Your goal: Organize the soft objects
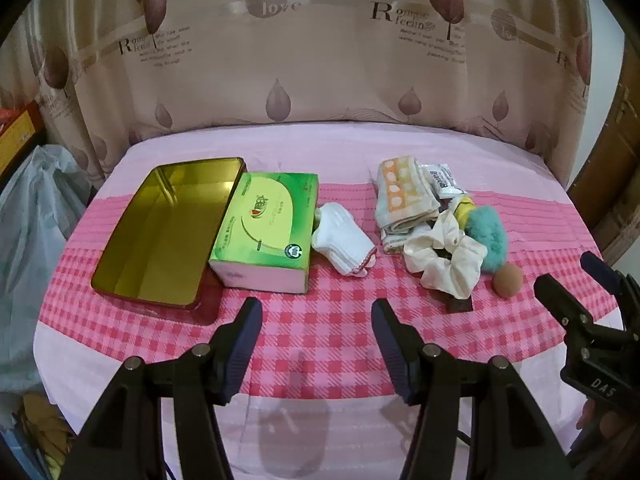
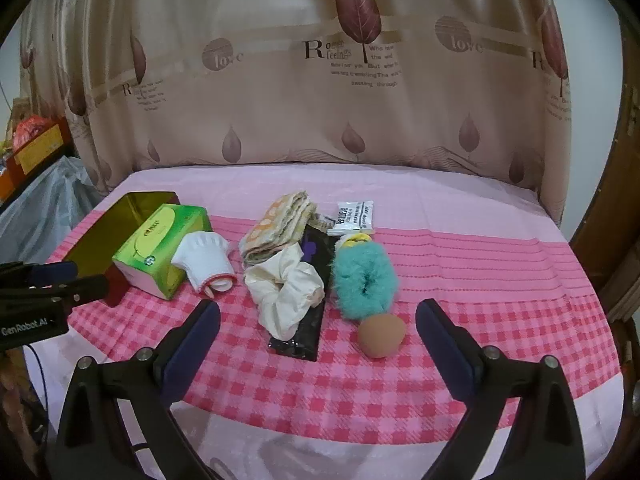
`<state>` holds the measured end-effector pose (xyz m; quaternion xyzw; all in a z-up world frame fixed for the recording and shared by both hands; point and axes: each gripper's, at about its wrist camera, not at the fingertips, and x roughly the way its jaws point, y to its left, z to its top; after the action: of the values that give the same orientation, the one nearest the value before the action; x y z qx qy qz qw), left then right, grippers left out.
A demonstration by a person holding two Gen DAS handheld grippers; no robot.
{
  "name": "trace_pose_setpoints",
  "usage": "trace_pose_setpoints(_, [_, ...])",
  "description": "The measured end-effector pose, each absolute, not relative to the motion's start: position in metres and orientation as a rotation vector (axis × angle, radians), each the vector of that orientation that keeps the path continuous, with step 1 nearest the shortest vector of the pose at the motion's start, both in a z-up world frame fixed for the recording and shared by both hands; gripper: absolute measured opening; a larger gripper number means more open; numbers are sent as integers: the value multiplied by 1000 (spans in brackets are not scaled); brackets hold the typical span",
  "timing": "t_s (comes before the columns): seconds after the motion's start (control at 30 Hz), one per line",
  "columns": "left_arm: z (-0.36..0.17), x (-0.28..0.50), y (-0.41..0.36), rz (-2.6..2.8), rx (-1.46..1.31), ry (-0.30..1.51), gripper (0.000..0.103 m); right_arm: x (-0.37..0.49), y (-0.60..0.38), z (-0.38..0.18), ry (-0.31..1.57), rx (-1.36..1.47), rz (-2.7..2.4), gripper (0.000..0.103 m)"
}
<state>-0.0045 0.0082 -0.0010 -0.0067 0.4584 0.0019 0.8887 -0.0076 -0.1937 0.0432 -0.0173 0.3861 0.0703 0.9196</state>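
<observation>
A gold open tin (image 1: 160,228) lies at the left of the pink checked cloth, with a green tissue box (image 1: 266,232) against its right side. White socks (image 1: 346,244) lean on the box. Farther right sit a folded orange-spotted towel (image 1: 402,196), a cream scrunchie (image 1: 444,256), a teal fluffy scrunchie (image 1: 490,236) and a brown sponge egg (image 1: 507,280). My left gripper (image 1: 316,336) hovers open over bare cloth in front of the box. My right gripper (image 2: 318,340) is open, its fingers flanking the cream scrunchie (image 2: 286,290) and the sponge egg (image 2: 380,336) from the near side, touching neither.
A dark flat packet (image 2: 308,320) lies under the cream scrunchie, and white sachets (image 2: 354,216) sit behind the teal scrunchie (image 2: 366,280). A leaf-print curtain (image 2: 320,100) hangs behind the table. A grey plastic bag (image 1: 32,240) stands off the left edge.
</observation>
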Motion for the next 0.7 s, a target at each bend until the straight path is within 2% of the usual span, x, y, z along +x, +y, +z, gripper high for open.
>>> trace_pose_setpoints(0.4, [-15, -9, -8, -19, 33, 956, 58, -16, -208, 31, 751, 45, 104, 92])
trace_pose_setpoints(0.7, [-18, -17, -12, -25, 38, 945, 58, -22, -202, 37, 729, 7, 138, 92])
